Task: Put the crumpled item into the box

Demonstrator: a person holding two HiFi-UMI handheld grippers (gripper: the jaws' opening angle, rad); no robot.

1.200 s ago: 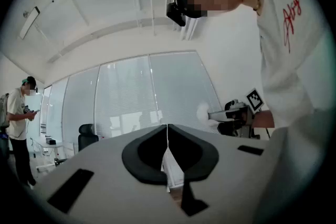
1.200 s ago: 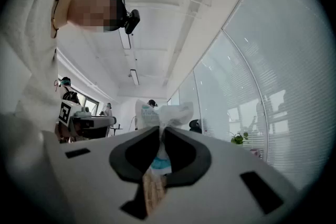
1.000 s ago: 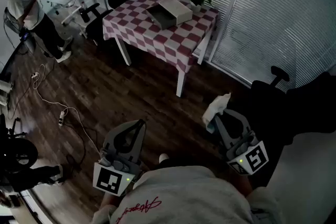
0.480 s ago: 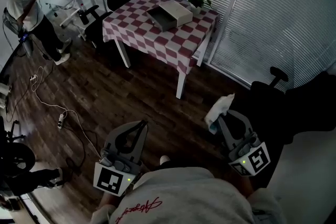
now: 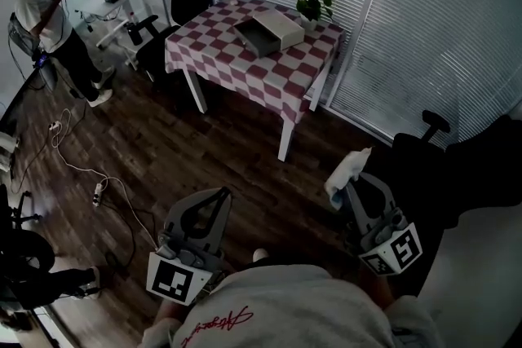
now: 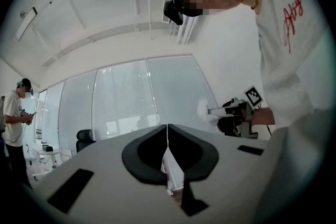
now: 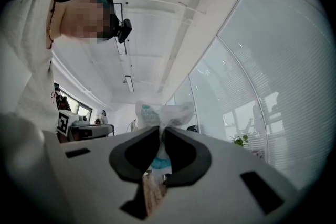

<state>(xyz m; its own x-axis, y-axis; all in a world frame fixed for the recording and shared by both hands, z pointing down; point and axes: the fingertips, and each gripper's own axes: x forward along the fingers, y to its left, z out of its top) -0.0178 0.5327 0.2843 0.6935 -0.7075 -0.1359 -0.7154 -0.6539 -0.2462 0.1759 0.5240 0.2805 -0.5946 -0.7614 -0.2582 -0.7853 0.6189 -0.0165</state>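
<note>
So the big picture: dark wood floor (image 5: 163, 151) with a cable (image 5: 77, 167) snaking across it, and well ahead of the person a table (image 5: 245, 69) with a red-and-white checked cloth pushed up near the blinds. The box (image 5: 281, 27) sits open on the far half of that table, with a small potted plant (image 5: 314, 6) just beside it. Another person (image 5: 45, 8) is standing off at the far left, not in the way. Both tools are held low by the wearer's body. The left gripper (image 5: 218, 193) has its jaws pressed together with nothing between them, so it's just along for the ride. The right gripper (image 5: 347, 185) is clamped on the crumpled item (image 5: 344, 169), a whitish wad with a bit of blue print that bulges out above the jaw tips in the right gripper view. My read is this is the carry stage, with the box well apart from the wad. I'd keep the squeeze firm the whole walk, since crumpled stuff is light and springy and could slip out. Then come in over the box from above, get the wad inside the rim, and only then let go, minding the plant.
</note>
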